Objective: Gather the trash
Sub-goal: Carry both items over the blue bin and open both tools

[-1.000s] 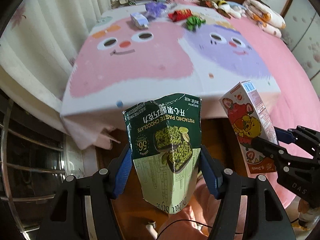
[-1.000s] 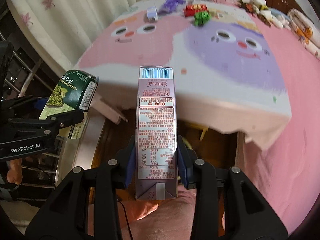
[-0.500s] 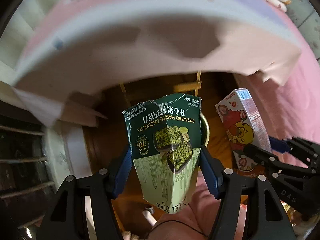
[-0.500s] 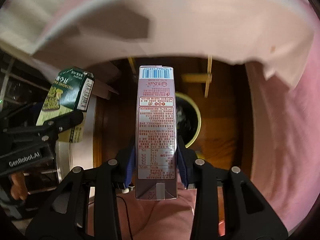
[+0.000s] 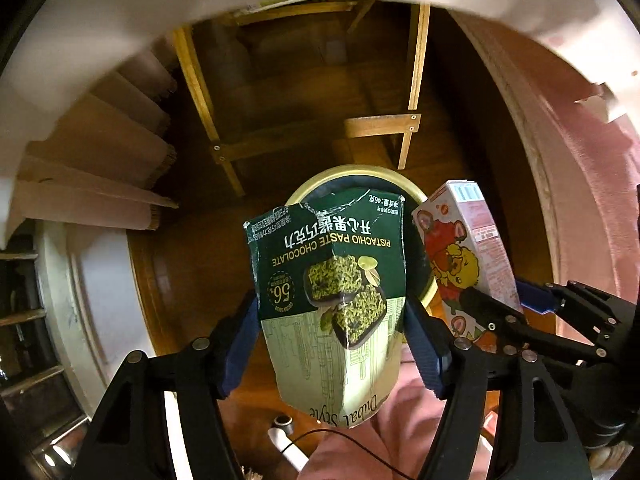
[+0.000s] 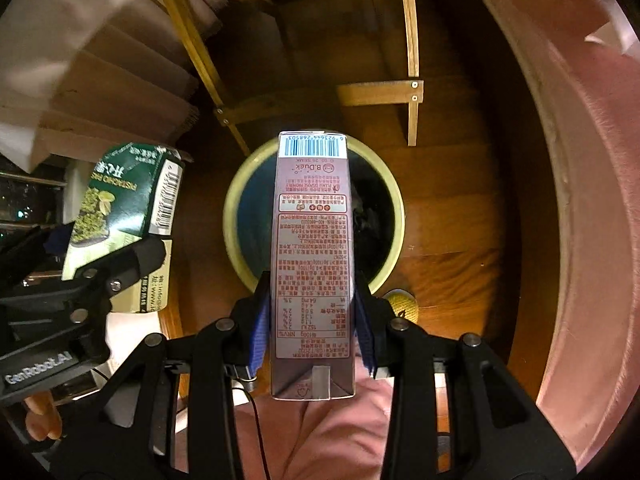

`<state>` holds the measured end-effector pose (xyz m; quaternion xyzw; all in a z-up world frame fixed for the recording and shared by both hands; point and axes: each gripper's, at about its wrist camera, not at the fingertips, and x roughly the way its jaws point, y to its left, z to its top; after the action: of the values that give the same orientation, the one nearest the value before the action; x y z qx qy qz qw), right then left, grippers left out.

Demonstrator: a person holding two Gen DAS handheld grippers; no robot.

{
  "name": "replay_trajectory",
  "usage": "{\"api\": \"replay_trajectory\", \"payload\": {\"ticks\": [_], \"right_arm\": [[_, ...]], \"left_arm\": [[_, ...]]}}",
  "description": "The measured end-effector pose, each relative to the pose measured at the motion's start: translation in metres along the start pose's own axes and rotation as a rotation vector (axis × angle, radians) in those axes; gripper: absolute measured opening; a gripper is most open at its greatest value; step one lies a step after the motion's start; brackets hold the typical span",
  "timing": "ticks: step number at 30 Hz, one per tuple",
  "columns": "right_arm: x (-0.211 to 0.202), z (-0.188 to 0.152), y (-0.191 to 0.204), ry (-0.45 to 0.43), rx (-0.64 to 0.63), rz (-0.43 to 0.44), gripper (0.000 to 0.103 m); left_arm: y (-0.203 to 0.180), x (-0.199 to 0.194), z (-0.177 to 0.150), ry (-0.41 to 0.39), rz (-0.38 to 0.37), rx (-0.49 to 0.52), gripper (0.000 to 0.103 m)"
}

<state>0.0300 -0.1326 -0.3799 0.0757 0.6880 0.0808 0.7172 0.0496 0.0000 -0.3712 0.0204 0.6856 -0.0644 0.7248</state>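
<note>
Both grippers hang over a round trash bin [image 6: 236, 216], cream rim, dark inside, standing on brown wood floor [image 6: 460, 208]. Left gripper [image 5: 330, 332] clamped on green pistachio chocolate box [image 5: 328, 276], torn at top, held above bin's left part. Right gripper [image 6: 312, 320] clamped on pink drink carton [image 6: 312, 240], barcode end fwd, right over bin's mouth. In left view the carton [image 5: 468, 248] sits just right of bin rim [image 5: 352, 170]. Behind bin: light wood frame legs [image 6: 412, 52] w/ crossbar. Left of bin: cardboard sheets [image 5: 104, 176] under white cloth [image 5: 80, 40]. Right of bin: pink bedding [image 6: 592, 200] draped to floor. Pink-clad knees [image 6: 312, 432] below grippers. Dim, warm light.
</note>
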Motion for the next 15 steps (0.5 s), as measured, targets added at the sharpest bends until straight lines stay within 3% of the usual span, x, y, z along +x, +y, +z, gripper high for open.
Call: {"api": "replay_trajectory", "payload": {"ticks": [12,14,15], "right_arm": [[0.035,0.02,-0.011,-0.002,0.025,-0.008,0.036],[0.033,0.022,-0.009,-0.014,0.027,-0.005,0.036],[0.033,0.024,-0.008,-0.019,0.029,-0.006,0.042]], "left_arm": [[0.025,0.033,0.008,0.009,-0.054,-0.057,0.079],[0.03,0.03,0.007,0.0,-0.04,-0.057,0.089],[0.032,0.028,0.006,-0.005,-0.035,-0.057,0.089]]}}
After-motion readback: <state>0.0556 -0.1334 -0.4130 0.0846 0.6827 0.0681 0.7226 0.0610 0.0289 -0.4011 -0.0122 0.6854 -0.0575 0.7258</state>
